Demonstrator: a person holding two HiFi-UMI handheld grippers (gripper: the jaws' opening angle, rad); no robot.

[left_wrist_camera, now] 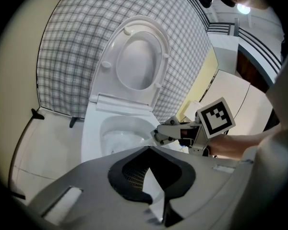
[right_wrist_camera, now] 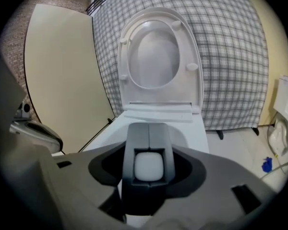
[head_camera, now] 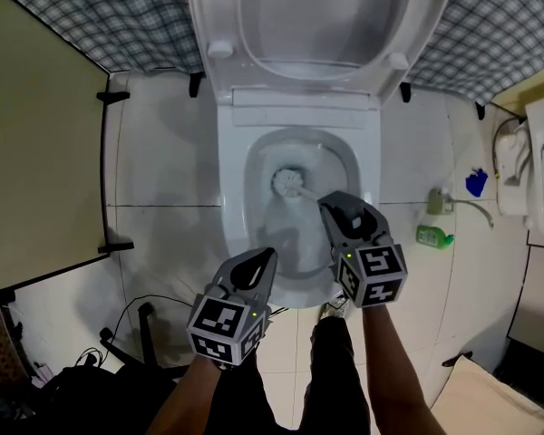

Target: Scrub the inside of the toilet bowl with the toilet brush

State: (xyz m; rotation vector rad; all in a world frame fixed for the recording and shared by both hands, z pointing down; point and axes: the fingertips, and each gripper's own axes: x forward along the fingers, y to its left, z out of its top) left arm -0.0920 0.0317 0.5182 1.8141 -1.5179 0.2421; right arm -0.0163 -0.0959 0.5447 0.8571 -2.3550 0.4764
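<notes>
Saw the toilet brush (head_camera: 287,183) head-down in the toilet bowl (head_camera: 346,157), right gripper (head_camera: 332,206) jaws pinching its handle's near end; prob. light, stiff, slick when wet, so hold handle, not bristles; left gripper (head_camera: 266,258) jaws pressed together, empty, near-left.

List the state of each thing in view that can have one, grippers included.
Toilet seat: raised, leaving the bowl uncovered.
Toilet bowl: open, with the brush head inside.
Toilet brush: head down in the bowl, handle held by the right gripper.
Right gripper: shut on the brush handle.
Left gripper: shut, nothing in it.
</notes>
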